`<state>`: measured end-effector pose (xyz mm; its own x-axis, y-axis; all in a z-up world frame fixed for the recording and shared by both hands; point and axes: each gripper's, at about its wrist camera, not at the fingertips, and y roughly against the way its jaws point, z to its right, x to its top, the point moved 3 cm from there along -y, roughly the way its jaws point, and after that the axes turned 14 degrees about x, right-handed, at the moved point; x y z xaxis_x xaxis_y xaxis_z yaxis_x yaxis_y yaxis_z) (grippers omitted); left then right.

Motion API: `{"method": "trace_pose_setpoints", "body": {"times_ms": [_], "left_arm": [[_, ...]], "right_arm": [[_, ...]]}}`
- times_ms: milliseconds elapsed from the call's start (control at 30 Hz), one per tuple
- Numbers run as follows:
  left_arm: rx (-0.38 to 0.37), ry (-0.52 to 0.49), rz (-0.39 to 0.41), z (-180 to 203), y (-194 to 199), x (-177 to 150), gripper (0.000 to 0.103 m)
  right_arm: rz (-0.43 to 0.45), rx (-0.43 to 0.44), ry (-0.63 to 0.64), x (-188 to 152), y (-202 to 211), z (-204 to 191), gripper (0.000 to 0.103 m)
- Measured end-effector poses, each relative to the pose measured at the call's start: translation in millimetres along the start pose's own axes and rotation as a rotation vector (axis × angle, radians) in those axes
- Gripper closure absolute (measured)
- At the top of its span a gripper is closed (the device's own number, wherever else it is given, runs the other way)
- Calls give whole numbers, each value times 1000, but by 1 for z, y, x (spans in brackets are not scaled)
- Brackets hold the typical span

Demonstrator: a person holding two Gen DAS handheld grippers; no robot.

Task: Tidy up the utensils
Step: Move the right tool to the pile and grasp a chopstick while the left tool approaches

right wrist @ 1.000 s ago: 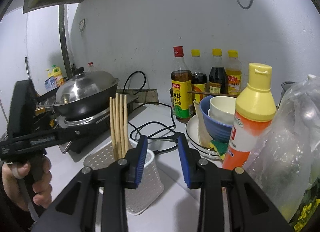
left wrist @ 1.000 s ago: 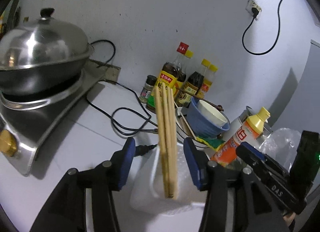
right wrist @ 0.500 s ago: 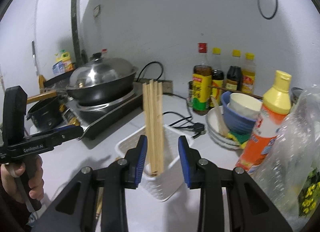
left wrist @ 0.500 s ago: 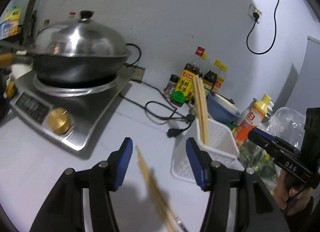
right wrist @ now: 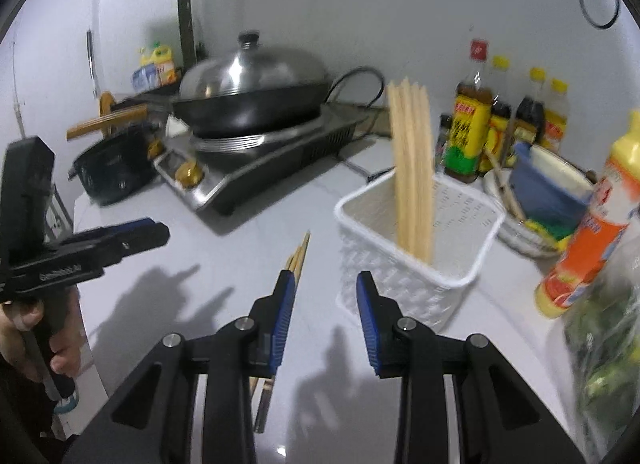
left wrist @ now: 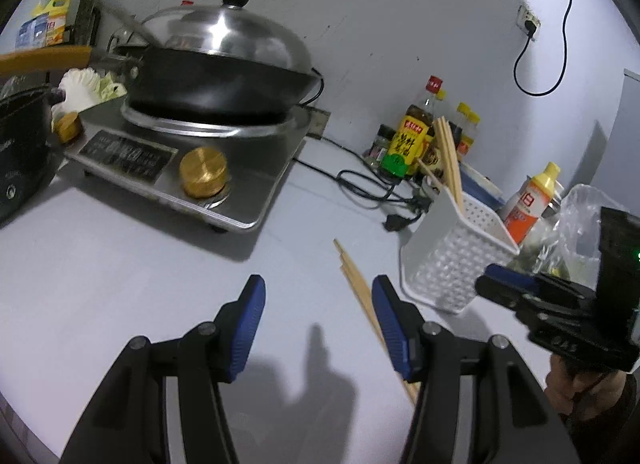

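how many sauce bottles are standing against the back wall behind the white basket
4: one tall red-capped bottle with a yellow label on the left, then three yellow-capped bottles to its right. A small dark spice jar stands beside them; more may be hidden.

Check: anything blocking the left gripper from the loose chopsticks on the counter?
Nothing visible. The loose chopsticks lie on bare counter just ahead of the left gripper, its jaws open and empty. The basket stands off to the right.

Pale wooden chopsticks stand in a white perforated plastic basket; black wok with silver lid; white tabletop.
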<state>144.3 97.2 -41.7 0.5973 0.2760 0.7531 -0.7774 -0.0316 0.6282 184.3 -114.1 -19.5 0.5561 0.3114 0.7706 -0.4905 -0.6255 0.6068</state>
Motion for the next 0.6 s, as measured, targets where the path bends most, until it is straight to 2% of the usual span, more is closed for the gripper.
{"method": "trace_pose_setpoints", "body": {"times_ms": [267,600], "left_arm": [[10,34,4,-25,5,-7,48],[21,68,-10,-47,0,-11,48]], "right_arm": [[-145,-7,-21,-18,-60,-4,73],[-244,-34,-43,-28,-100,-1,73]]}}
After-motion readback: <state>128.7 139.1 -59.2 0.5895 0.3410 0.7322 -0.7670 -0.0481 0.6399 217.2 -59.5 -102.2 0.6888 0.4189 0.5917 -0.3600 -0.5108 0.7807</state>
